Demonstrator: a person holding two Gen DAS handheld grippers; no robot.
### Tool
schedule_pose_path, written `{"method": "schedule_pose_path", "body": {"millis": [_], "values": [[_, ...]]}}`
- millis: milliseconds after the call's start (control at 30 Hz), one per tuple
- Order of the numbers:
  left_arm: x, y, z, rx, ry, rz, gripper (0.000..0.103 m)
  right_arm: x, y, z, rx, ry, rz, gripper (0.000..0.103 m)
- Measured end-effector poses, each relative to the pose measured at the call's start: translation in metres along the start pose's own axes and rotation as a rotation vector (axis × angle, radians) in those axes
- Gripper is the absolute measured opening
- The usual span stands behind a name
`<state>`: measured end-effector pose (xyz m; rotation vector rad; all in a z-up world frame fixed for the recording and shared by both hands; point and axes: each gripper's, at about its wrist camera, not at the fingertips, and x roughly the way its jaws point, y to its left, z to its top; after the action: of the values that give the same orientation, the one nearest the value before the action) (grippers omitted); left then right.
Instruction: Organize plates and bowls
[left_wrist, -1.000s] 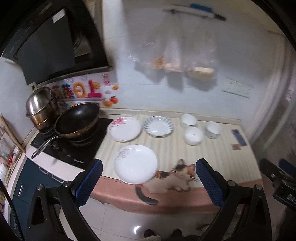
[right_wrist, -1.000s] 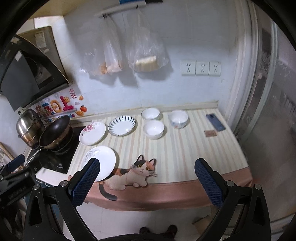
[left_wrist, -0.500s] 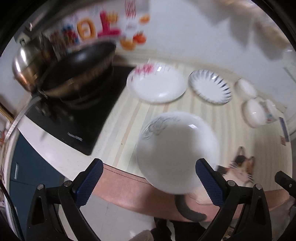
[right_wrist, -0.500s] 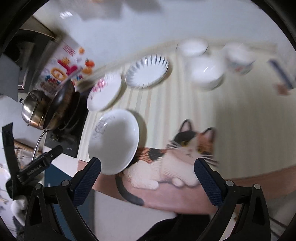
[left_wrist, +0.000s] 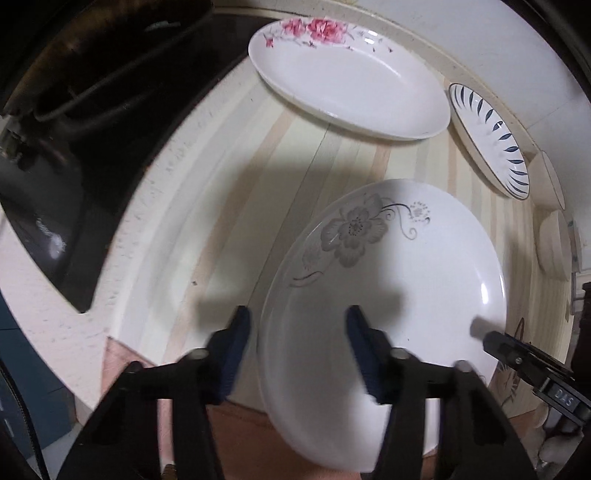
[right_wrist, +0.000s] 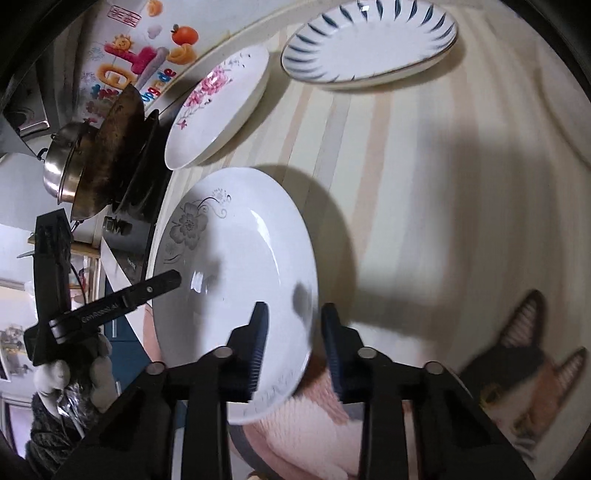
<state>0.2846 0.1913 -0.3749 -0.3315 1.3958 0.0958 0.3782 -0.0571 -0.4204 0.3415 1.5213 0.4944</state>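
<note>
plates: 3, grey-flower plate (left_wrist: 391, 280) nearest | bowls: maybe 2 (left_wrist: 552, 245), squashed at edge | left gripper (left_wrist: 295, 347) + right gripper (right_wrist: 293, 345): both gaping, straddling its rim

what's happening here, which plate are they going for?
A person holding two grippers is closing in on the grey-flower plate at the counter's front edge. The left gripper straddles its left rim and the right gripper straddles its right rim; both are open, with no clamp visible yet. The plate appears to rest on the striped mat. The pink-flower plate and blue-striped plate sit untouched further back.
</note>
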Motion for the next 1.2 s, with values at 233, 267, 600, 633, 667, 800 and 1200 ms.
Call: {"method": "schedule_pose_path", "body": {"millis": [233,267,600,633,667,800,1200], "values": [[0.000,-0.004,-0.005,0.008,-0.029,-0.010,0.039,0.009,0.000,0.003,0.005,0.015,-0.005,0.022],[-0.002,-0.004,-0.008,0.010,-0.031,-0.009,0.039,0.009,0.000,0.003,0.008,0.014,-0.008,0.022],[-0.024,-0.050,-0.027,0.076,-0.045,-0.045,0.039,-0.045,-0.023,-0.012,0.028,-0.056,-0.030,0.022],[-0.026,-0.056,-0.031,0.090,-0.047,-0.049,0.039,-0.052,-0.027,-0.014,0.034,-0.066,-0.033,0.022],[-0.028,-0.065,-0.032,0.107,-0.051,-0.055,0.039,-0.062,-0.033,-0.017,0.047,-0.083,-0.034,0.022],[-0.032,-0.103,-0.040,0.174,-0.051,-0.094,0.039,-0.097,-0.059,-0.030,0.092,-0.133,-0.059,0.022],[-0.004,-0.227,-0.064,0.391,-0.002,-0.172,0.039,-0.179,-0.166,-0.087,0.269,-0.244,-0.168,0.022]]}}
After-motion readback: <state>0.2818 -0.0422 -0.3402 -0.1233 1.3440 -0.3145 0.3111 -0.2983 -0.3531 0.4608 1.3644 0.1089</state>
